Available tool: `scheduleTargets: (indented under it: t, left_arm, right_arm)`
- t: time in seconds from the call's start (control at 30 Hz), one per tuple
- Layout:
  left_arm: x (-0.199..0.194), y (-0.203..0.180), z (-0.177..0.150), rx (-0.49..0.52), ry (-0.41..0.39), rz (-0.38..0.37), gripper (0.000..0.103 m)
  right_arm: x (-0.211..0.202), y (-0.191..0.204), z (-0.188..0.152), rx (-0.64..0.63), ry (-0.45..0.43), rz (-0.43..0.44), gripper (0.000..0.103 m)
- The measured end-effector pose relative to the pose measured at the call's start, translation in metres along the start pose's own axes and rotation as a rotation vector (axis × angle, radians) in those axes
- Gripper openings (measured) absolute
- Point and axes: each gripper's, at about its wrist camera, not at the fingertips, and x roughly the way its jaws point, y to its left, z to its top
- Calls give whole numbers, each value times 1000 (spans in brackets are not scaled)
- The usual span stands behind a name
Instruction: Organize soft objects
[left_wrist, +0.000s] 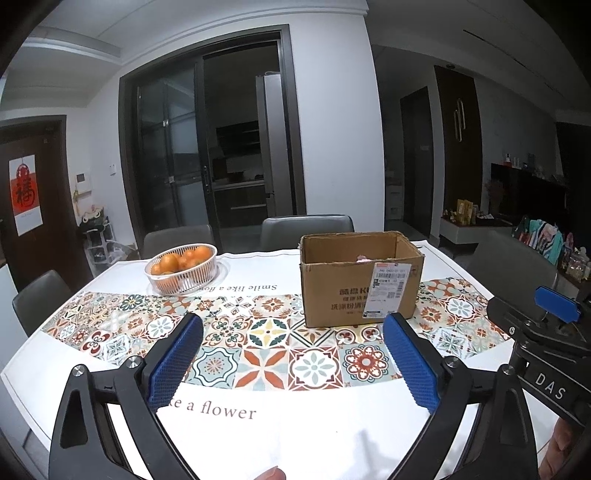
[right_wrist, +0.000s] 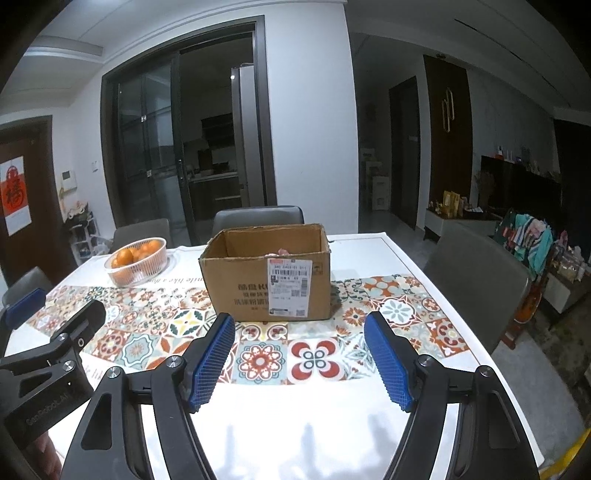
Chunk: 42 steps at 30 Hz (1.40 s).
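**Both tongs empty, box ahead on the table**

The left tongs (left_wrist: 291, 345) hang released above the table (left_wrist: 295, 424), blue pads spread wide with nothing between them. The right tongs (right_wrist: 299, 347) are likewise released and empty, pads well apart over the tiled pattern of the tablecloth (right_wrist: 258, 358).

The box (left_wrist: 360, 278) stands open-topped ahead of both tongs: slightly right of centre from the left tongs, slightly left of centre from the right tongs (right_wrist: 267, 273). A white label sits on its near face. Just above the near rim a small pink thing (left_wrist: 360, 258) shows inside the box; its shape is too hidden to tell.

A white basket (left_wrist: 183, 267) of oranges stands beyond and to the left of the left tongs, apart from the box. Grey chairs (left_wrist: 306, 229) line the far edge of the table.

From the left wrist view, the right tongs' black body shows at the right edge; from the right wrist view, the left tongs' body shows at the left edge.
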Motion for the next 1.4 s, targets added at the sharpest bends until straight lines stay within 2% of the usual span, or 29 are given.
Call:
scheduleTargets:
  t: [0.73,1.4]
  left_arm:
    - [-29,-6,-12,23,-26,7,103]
    - [-31,-6,-12,21,-30,8,103]
  right_arm:
    - [-24,-11,-15,24,-15,-11,74]
    - [-30,-11,-17,21,-11,-14,74]
